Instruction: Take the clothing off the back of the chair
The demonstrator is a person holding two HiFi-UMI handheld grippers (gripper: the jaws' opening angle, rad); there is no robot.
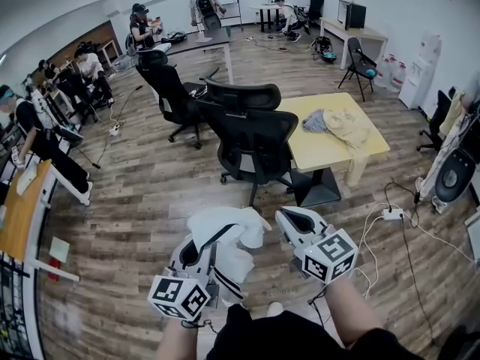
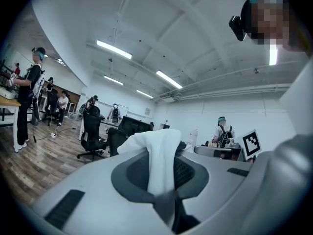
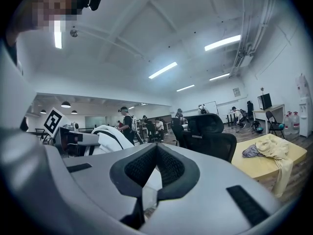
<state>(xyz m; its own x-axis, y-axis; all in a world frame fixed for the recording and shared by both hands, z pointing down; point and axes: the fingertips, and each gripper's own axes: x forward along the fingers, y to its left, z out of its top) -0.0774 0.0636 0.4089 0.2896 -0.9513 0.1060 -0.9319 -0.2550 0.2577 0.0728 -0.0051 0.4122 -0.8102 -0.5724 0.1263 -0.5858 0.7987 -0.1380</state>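
Nearest the camera, at the bottom of the head view, the left gripper (image 1: 201, 247) has its fingers (image 2: 128, 177) closed narrow on a fold of the white garment (image 1: 236, 235). The cloth bunches over and beside the gripper, clear of the floor. Just to its right, the right gripper (image 1: 289, 217) is empty, its fingers (image 3: 139, 168) brought together at the tips with nothing between them. Farther off, in the middle of the frame, the black office chair (image 1: 255, 137) shows a bare backrest, with no cloth hanging on it. Behind it to the right, the yellow desk (image 1: 322, 152) carries a heap of other clothes (image 1: 346, 126), one piece trailing over its edge. I judge the removal itself done, since the garment is off the chair and well apart from it. What may remain is only to set it down somewhere, perhaps on the desk, though the task does not say so.
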